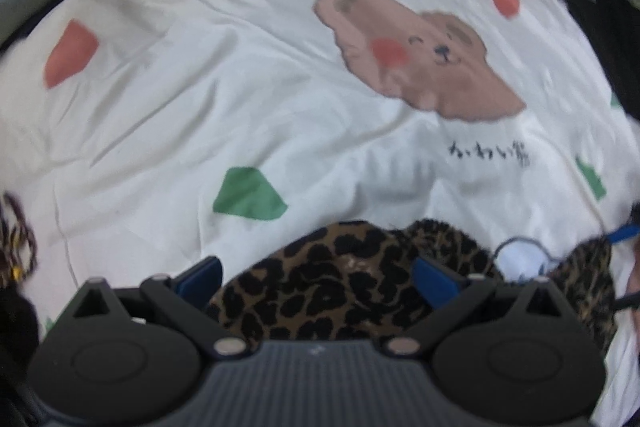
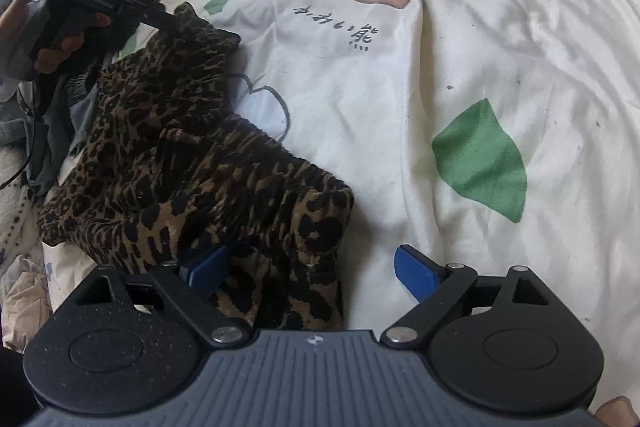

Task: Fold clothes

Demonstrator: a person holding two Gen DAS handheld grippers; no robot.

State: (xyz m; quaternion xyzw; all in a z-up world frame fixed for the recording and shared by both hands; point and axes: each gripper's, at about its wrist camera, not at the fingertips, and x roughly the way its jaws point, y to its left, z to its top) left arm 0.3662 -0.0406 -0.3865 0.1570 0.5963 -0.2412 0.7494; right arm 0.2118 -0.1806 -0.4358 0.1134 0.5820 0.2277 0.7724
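Leopard cloth (image 2: 192, 163) lies closest to me, bunched on the quilt (image 2: 480, 47) under both tools. From the right wrist I see my right gripper (image 2: 312, 267) spread wide, 1 blue pad tucked against the cloth's near edge and the other over bare quilt, so nothing is pinched there. From the left wrist my left gripper (image 1: 316, 279) also stands wide, with the cloth lying between its pads; the picture is blurred and I cannot tell whether it grips anything. In the right view that tool sits at the far end of the garment, a hand (image 2: 52, 55) around its handle. I judge the fold barely begun: the piece is a rumpled heap with an elastic edge showing, no clean crease yet. It needs spreading flat, then folding. More clothes (image 2: 60, 99) wait at the left edge.
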